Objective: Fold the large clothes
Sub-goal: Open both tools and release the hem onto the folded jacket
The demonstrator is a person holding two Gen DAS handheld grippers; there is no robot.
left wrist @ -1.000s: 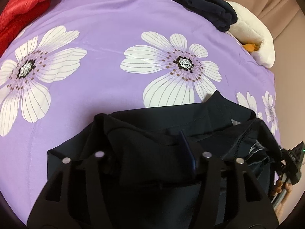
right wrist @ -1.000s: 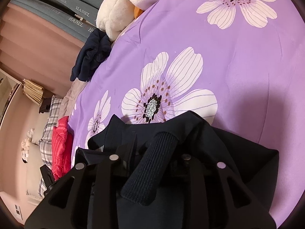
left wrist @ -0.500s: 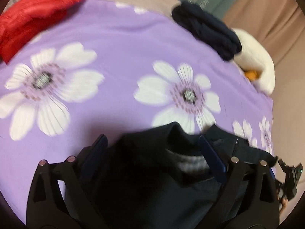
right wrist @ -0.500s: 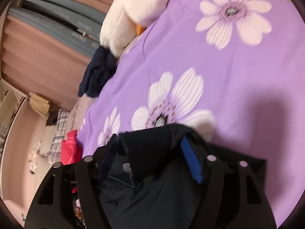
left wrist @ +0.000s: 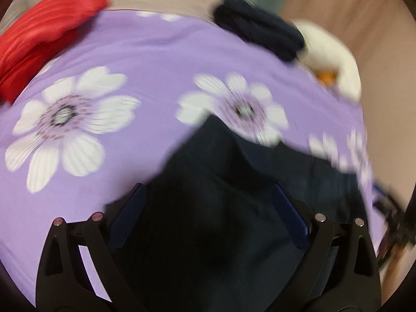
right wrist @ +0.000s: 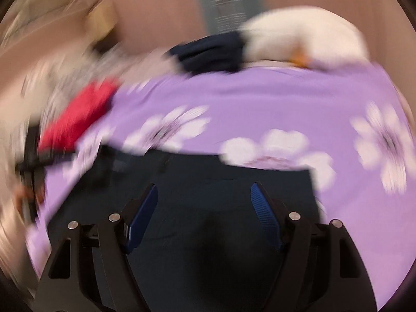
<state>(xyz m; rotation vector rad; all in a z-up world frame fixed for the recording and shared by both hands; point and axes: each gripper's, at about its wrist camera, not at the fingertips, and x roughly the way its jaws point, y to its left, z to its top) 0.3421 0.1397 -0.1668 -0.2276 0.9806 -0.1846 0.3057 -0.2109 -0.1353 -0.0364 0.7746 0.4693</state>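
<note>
A dark navy garment [left wrist: 221,182] lies folded on the purple flowered bedspread [left wrist: 145,62]. My left gripper [left wrist: 208,200] hangs just above it with its blue pads [left wrist: 130,208] spread wide and nothing pinched between them. In the right wrist view the same garment [right wrist: 208,182] lies flat under my right gripper [right wrist: 204,197]. Its blue pads [right wrist: 262,208] stand apart and clear of the cloth. Both views are blurred by motion.
A red garment [left wrist: 39,39] lies at the far left of the bed. A folded dark garment [left wrist: 260,31] and a white plush toy [left wrist: 330,57] sit at the far edge. A black stand [left wrist: 397,223] is beside the bed at the right. Curtains hang behind.
Both grippers let go of the dark garment, which dropped onto the bedspread. Both have lifted away. The right gripper has rolled, so the bed now looks level in its view.
</note>
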